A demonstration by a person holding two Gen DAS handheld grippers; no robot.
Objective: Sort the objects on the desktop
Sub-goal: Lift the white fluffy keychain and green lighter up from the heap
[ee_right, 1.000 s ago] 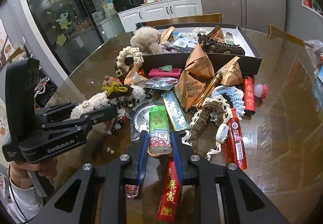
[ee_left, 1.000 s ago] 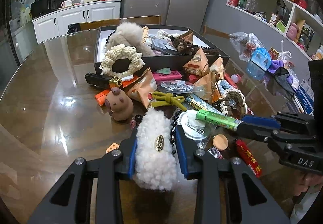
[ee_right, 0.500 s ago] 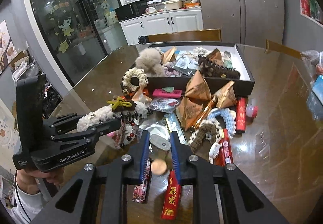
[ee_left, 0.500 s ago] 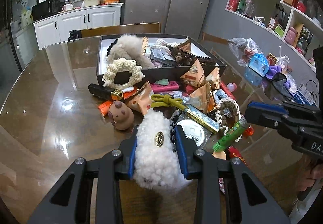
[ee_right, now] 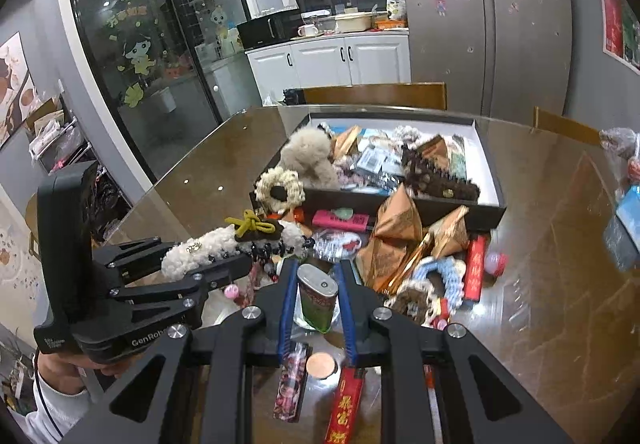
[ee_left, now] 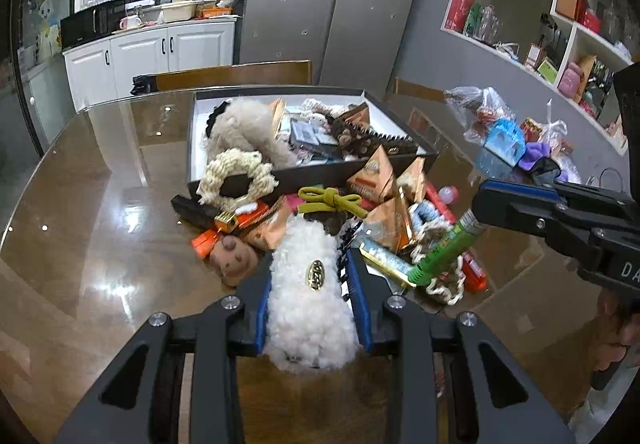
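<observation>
My left gripper (ee_left: pixel 312 284) is shut on a white fluffy hair clip (ee_left: pixel 310 296) with a gold oval badge, held above the brown table; an olive bow (ee_left: pixel 330 199) sits at its far end. From the right wrist view the same clip (ee_right: pixel 208 250) shows in the left gripper (ee_right: pixel 240 264) at left. My right gripper (ee_right: pixel 316 296) is shut on a green lighter (ee_right: pixel 318 302), lifted off the pile. In the left wrist view that lighter (ee_left: pixel 444 256) hangs tilted from the right gripper (ee_left: pixel 476 222). A black box (ee_left: pixel 424 155) with a white inside holds several items behind the pile.
A heap of snack packets (ee_right: pixel 400 236), red lighters (ee_right: pixel 476 268), crocheted rings (ee_left: pixel 236 179) and a brown capybara toy (ee_left: pixel 232 260) lies in front of the box. Wooden chairs (ee_right: pixel 376 93) stand past the table's far edge. Bags (ee_left: pixel 504 139) lie at right.
Both grippers have risen with their loads. The green lighter left the table and now hangs tilted in the right gripper. The pile looks smaller and lower in both views.
</observation>
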